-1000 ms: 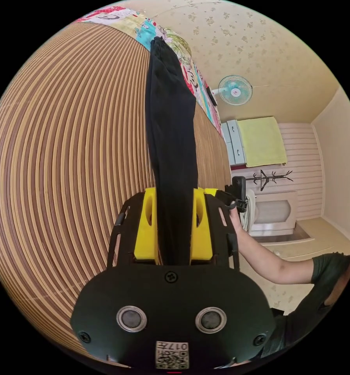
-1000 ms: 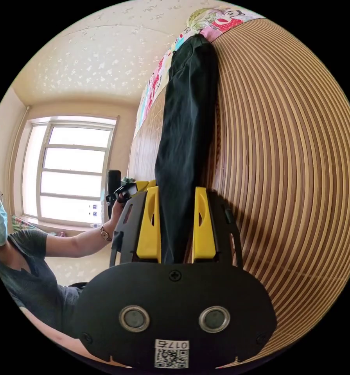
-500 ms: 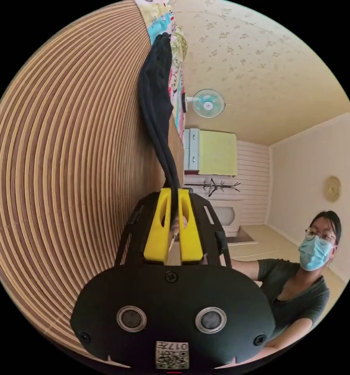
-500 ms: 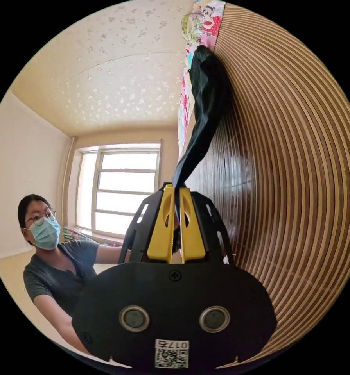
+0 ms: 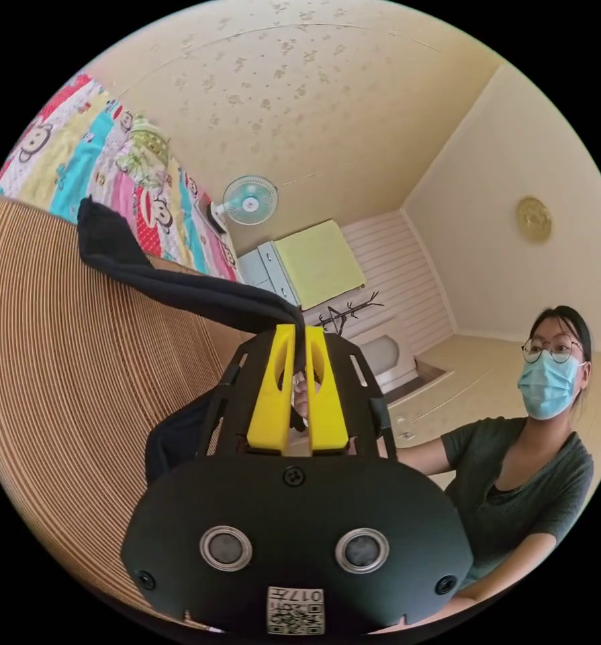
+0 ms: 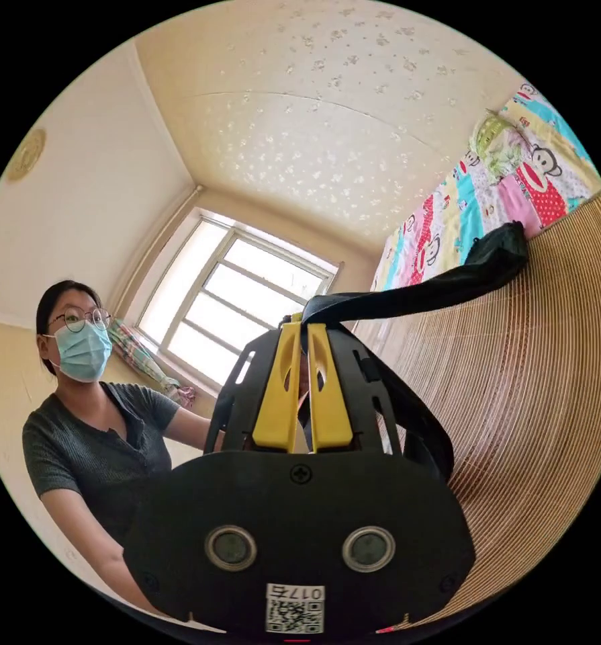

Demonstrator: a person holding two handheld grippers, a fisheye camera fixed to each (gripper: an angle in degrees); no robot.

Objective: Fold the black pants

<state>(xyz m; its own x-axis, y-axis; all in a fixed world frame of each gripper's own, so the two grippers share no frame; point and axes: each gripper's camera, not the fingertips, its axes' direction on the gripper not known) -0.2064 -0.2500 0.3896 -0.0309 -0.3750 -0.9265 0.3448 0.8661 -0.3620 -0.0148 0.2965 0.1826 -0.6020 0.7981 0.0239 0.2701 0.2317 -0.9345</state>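
Black pants stretched as a dark band over a striped bamboo mat, far end bunched where the mat meets a cartoon-print quilt, near end lifted off the mat and drawn in between yellow jaws. Seen likewise in the right gripper view: black pants running from a bunched end at the edge of the quilt across the mat to the jaw tips, with a loop of cloth hanging down beside the tool's frame. Left gripper clamped on the cloth, jaws nearly together, fabric pinched at the tips and a further fold of it sagging at the lower left of the frame. Right gripper closed the same way on the other lifted part of the pants, jaws nearly touching, fabric entering from the top. Behind the left gripper, a person in a dark grey top, arm reaching toward the tool. Further off in that view, a wall fan, a cabinet with a yellow-green cover and a round wall ornament. In the right gripper view, the person at the left, a bright window behind.
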